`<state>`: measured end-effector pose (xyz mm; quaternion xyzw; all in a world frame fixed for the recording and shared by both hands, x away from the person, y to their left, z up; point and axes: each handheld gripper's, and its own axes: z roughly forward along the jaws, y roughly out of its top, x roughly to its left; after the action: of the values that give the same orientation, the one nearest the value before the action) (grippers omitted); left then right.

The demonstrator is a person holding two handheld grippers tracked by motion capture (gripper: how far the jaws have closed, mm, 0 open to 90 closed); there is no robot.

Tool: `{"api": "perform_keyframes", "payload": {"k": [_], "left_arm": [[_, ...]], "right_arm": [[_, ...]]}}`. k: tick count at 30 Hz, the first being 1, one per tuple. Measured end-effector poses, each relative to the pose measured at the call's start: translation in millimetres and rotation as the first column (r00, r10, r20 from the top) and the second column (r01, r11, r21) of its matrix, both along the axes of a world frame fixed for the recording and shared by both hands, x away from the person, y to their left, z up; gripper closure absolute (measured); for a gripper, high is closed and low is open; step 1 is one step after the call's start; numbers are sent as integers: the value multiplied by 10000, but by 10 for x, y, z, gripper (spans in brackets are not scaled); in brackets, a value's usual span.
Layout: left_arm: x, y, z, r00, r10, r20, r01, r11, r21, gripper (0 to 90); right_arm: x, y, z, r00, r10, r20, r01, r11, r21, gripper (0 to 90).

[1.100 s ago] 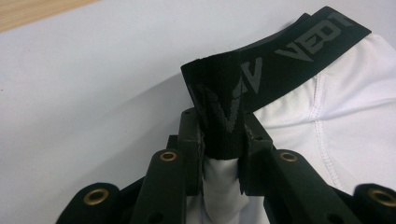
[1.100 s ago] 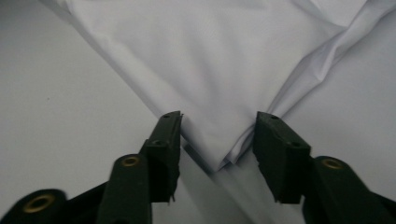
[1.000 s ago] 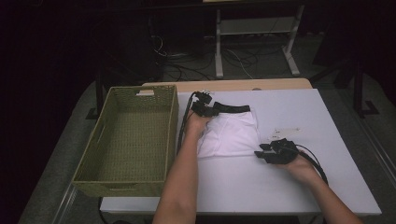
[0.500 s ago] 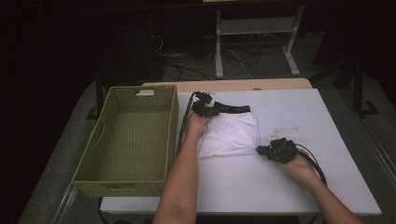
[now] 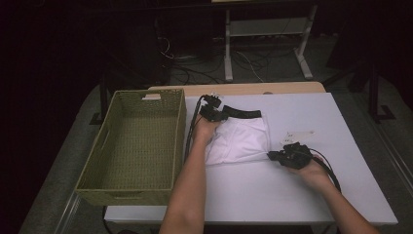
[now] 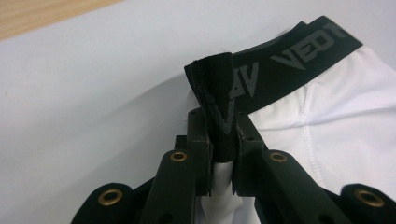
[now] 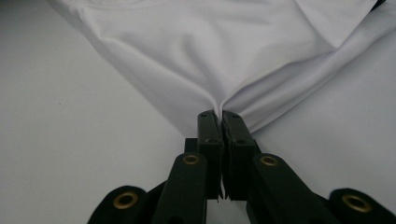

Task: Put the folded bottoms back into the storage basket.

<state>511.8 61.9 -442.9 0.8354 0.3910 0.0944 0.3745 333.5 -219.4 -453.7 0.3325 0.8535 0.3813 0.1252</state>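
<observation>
Both tongs [image 6: 223,140] [image 7: 222,123] pinch the underwear [image 5: 241,139].

Left hand-held gripper [image 5: 213,109] is held forward, jaws clamped; right hand-held gripper [image 5: 280,156] is pointed leftward, jaws closed; both forearms extended.

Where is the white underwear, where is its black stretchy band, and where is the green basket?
white underwear [image 5: 241,141], high view, on the middle of the white cloth.
black stretchy band [image 6: 299,56], left gripper view, on the lettered stretch of the band.
green basket [image 5: 178,129], high view, on its right wall.
</observation>
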Motion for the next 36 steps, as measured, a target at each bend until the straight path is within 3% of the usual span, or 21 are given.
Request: {"api": "perform_keyframes", "payload": {"k": [16,29,36], "left_arm": [[-138,-137,279,9965,-824,143,830,9956,-438,795],[-234,-303,396,9871,-1600,-51,1591,9840,-796,795],[-278,-410,573,9822,-1880,-32,1870,9782,-906,795]], "right_arm": [[-41,-51,263,9986,75,519,-125,9952,967,859],[-67,-54,488,9953,281,923,-410,9891,1415,859],[-62,-54,610,9931,381,1107,-559,9852,1623,859]]}}
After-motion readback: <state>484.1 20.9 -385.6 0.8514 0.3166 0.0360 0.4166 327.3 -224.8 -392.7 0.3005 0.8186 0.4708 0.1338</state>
